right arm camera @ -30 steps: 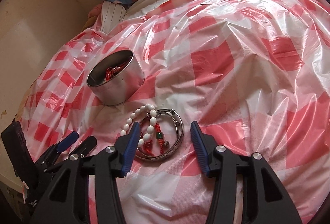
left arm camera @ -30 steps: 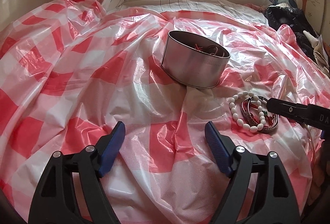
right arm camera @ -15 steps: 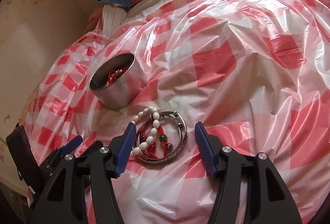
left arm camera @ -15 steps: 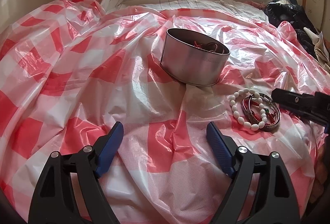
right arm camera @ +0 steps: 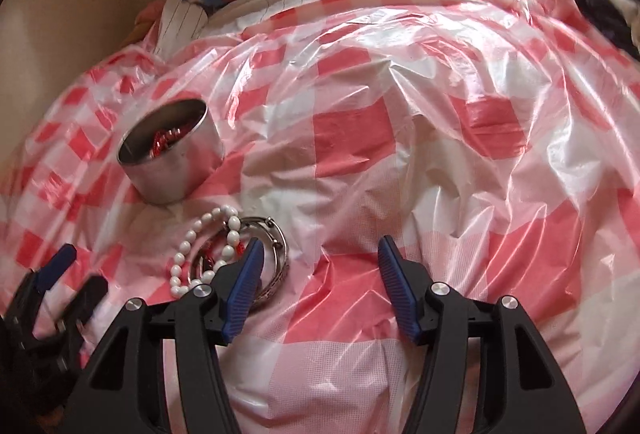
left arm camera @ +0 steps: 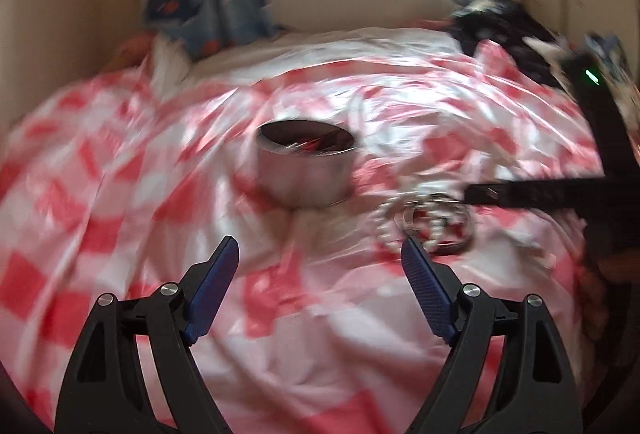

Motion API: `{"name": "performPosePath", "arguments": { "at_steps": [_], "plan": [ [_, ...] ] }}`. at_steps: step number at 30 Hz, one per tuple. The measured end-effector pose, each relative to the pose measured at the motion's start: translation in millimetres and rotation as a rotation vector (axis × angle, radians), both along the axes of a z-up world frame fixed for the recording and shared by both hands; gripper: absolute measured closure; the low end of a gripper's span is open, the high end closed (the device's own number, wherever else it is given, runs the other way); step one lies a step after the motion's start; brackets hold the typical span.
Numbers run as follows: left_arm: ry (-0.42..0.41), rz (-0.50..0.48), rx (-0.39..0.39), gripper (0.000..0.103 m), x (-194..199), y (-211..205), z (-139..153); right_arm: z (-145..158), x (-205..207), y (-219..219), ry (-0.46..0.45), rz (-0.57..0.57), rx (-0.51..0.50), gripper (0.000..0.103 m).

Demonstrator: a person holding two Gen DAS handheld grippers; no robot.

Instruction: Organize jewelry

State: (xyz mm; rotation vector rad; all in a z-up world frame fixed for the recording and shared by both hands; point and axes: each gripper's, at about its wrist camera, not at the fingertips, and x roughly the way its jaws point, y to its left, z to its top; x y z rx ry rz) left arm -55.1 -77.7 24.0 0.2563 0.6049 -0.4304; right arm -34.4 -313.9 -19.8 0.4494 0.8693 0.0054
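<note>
The bracelets lie in a heap on the bed sheet, just beside the tin. The right claw was over them a moment ago — now it sits off to one side, open and empty. The left claw is wide open, empty too, so nothing is picked up yet.

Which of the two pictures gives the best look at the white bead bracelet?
The right wrist view: the white bead bracelet is sharp there, lying on the checked sheet over a metal bangle. The left wrist view is blurred, so its beads only smear.
</note>
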Motion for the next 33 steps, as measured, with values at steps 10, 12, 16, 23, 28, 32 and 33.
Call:
{"name": "performPosePath", "arguments": {
  "at_steps": [10, 12, 16, 23, 28, 32, 33],
  "plan": [
    [0.158, -0.102, 0.132, 0.039, 22.8, -59.2, -19.1, -7.9, -3.1, -24.9, -0.027, -0.061, 0.234, 0.043],
    [0.209, -0.093, 0.114, 0.060, 27.5, -55.1, -24.9, -8.5, -2.6, -27.2, -0.028, -0.066, 0.251, 0.042],
    [0.190, -0.030, 0.131, 0.087, 21.5, -41.2, -27.4, -9.0, -0.4, -29.5, -0.030, -0.066, 0.262, 0.040],
    [0.184, 0.031, 0.039, 0.091, 17.8, -10.8, -6.9, -9.2, -1.1, -31.6, -0.035, -0.069, 0.277, 0.039],
    [0.209, 0.046, 0.010, 0.056, 39.8, -36.0, -8.9, -8.8, -0.5, -29.9, -0.036, -0.066, 0.271, 0.036],
    [0.284, 0.111, 0.123, 0.059, 65.5, -53.5, -34.4, -8.7, 0.1, -29.3, -0.035, -0.063, 0.267, 0.035],
    [0.276, 0.119, 0.152, 0.063, 66.1, -53.4, -35.2, -8.7, 0.2, -29.0, -0.034, -0.062, 0.266, 0.035]
  ]
}}
